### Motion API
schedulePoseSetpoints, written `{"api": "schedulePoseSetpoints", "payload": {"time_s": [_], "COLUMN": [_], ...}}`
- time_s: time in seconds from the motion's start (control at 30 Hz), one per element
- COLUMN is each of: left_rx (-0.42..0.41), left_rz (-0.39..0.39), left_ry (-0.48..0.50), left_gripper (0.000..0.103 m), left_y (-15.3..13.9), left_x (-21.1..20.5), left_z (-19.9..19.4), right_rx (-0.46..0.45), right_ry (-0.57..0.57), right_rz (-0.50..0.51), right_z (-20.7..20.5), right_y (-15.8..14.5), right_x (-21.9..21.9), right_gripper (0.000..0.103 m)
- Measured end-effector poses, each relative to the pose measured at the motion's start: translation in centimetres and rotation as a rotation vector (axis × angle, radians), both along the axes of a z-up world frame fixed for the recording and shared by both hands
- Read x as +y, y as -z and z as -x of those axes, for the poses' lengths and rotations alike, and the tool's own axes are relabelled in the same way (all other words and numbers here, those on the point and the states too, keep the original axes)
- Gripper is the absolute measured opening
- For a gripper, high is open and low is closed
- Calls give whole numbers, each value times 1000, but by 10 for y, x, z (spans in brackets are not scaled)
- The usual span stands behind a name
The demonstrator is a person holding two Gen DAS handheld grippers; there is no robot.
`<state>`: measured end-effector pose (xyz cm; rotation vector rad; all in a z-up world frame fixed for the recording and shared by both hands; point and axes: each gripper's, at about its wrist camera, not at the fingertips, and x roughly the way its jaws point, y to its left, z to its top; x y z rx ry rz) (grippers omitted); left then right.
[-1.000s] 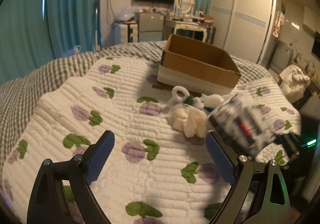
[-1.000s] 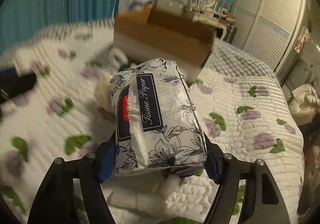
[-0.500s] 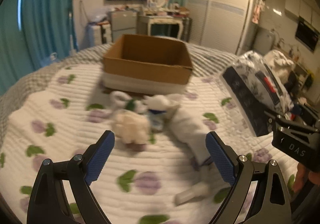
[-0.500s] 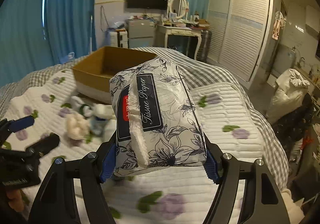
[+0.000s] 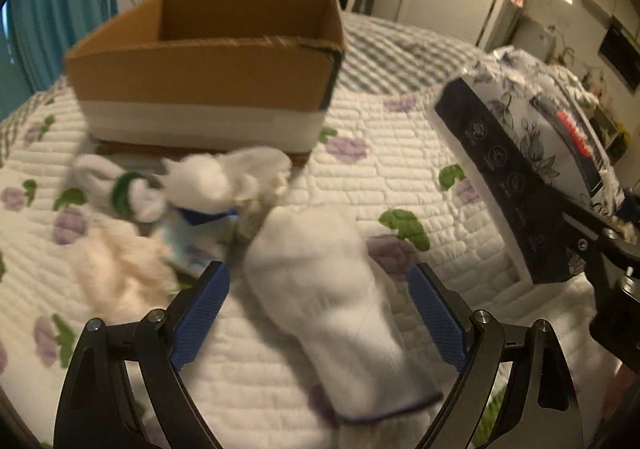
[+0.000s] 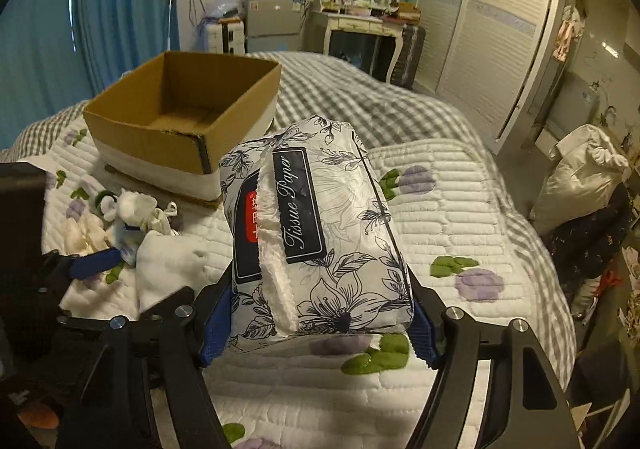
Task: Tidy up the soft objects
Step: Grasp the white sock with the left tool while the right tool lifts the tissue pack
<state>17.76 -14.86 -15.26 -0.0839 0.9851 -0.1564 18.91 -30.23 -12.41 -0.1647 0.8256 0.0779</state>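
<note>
My right gripper (image 6: 318, 323) is shut on a floral tissue paper pack (image 6: 316, 241) and holds it above the bed; the pack also shows in the left wrist view (image 5: 520, 169). My left gripper (image 5: 318, 317) is open, its blue pads on either side of a white sock (image 5: 332, 301) lying on the quilt. An open, empty cardboard box (image 5: 208, 65) stands beyond; it also shows in the right wrist view (image 6: 180, 117). A white plush toy with a blue collar (image 5: 216, 185) and a cream fluffy item (image 5: 120, 277) lie in front of the box.
The quilt (image 6: 460, 217) has purple flowers and covers a checked bed. A white bundle with a green band (image 5: 116, 189) lies left of the plush. A full white bag (image 6: 576, 181), wardrobe and dressing table stand beyond the bed.
My left gripper has moved forward and down until the white sock lies between its pads. My right gripper has kept hold of the tissue pack and moved slightly.
</note>
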Motion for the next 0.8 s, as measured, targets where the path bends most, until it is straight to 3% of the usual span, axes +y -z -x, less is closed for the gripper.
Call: {"api": "schedulePoseSetpoints", "payload": {"time_s": [0.2, 0.37, 0.53, 0.8], "left_rx": [58, 51, 10, -180], "left_rz": [-28, -39, 7, 14], "left_ry": [10, 28, 80, 98], "left_gripper": [88, 63, 57, 57], "left_y": [20, 15, -11, -102], "left_x": [-2, 6, 12, 30], "left_z": [-4, 9, 33, 76], "right_rx": [5, -12, -33, -148], "right_ry": [4, 27, 21, 4], "right_rz": [-38, -32, -61, -62], "right_z": [1, 15, 33, 72], "right_y": [5, -1, -17, -76], "right_x": [-4, -3, -2, 8], "right_gripper": [72, 72, 72, 72]}}
